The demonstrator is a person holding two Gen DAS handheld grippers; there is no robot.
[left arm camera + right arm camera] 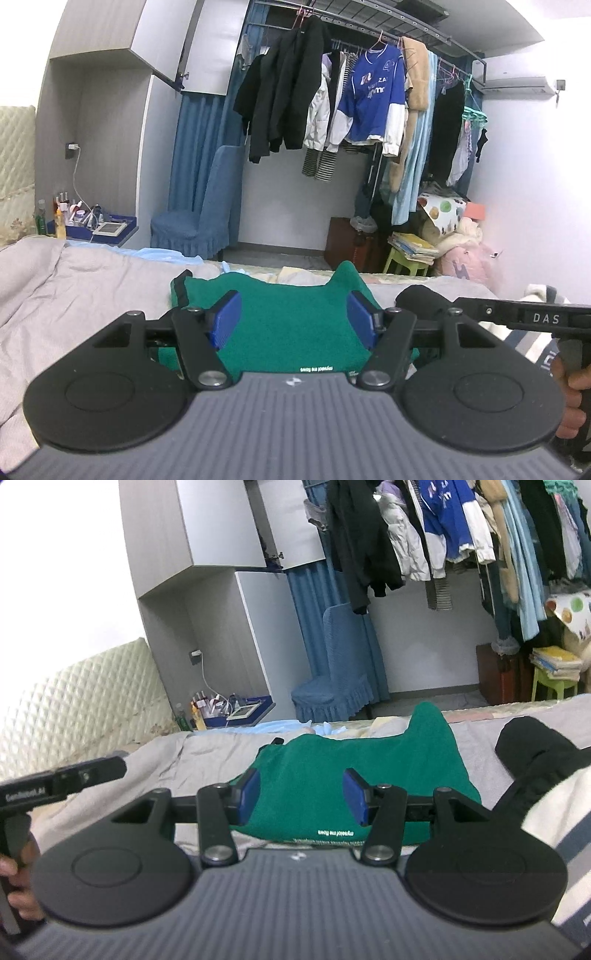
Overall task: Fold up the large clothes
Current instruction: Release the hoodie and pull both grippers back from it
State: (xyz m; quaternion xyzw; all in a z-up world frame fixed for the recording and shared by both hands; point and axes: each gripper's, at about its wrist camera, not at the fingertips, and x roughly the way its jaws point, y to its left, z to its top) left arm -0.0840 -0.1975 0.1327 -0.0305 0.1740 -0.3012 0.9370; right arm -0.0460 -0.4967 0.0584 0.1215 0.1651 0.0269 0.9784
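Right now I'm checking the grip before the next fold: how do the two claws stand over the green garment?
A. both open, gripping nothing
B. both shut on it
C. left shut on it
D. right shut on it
A: the left claw and right claw both show wide gaps, with the green garment lying flat on the bed beneath.
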